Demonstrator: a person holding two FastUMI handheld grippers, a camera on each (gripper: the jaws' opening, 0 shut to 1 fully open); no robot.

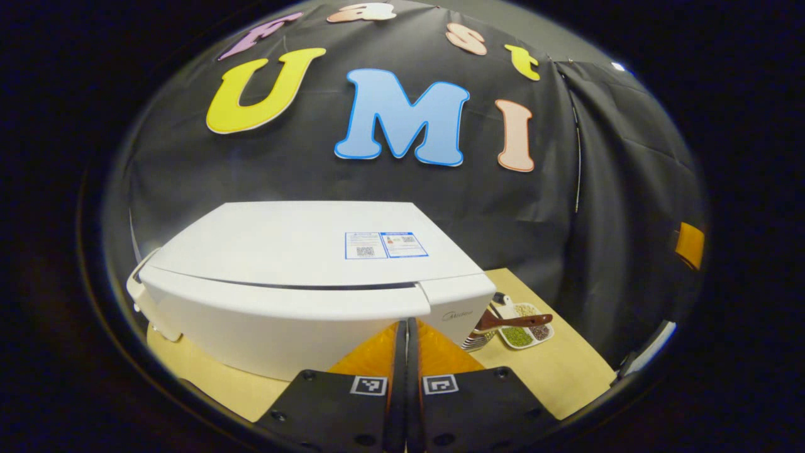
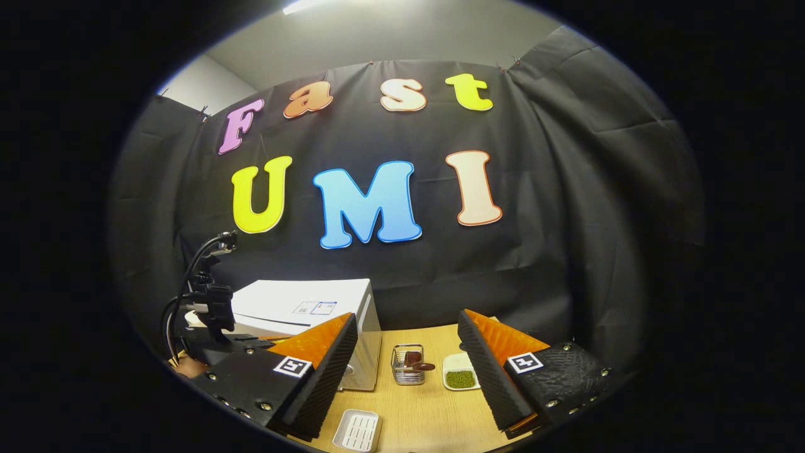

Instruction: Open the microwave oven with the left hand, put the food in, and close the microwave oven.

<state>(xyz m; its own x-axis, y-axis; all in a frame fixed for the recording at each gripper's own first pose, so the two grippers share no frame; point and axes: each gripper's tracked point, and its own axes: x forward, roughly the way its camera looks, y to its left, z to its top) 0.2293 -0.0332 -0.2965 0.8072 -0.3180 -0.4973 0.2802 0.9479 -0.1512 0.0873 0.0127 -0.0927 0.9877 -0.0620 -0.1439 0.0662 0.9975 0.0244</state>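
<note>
The left gripper [image 1: 405, 352] has its jaws pressed together, empty, just short of the microwave oven [image 1: 302, 277] at twelve o'clock. The right gripper [image 2: 409, 371] hangs wide apart, holding nothing. Beyond it the food dish [image 2: 460, 377] sits on the table [image 2: 427, 415], at one o'clock. The oven's door looks shut, so I judge nothing is done yet. Its long axis runs nine to three, door facing the grippers.

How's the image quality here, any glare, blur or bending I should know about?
Left gripper view: sharp, evenly lit; fisheye bows the microwave oven front edge into a curve; no glare. Right gripper view: dimmer booth, a ceiling light flares at top; the small white tray near the bottom edge looks squashed.
</note>
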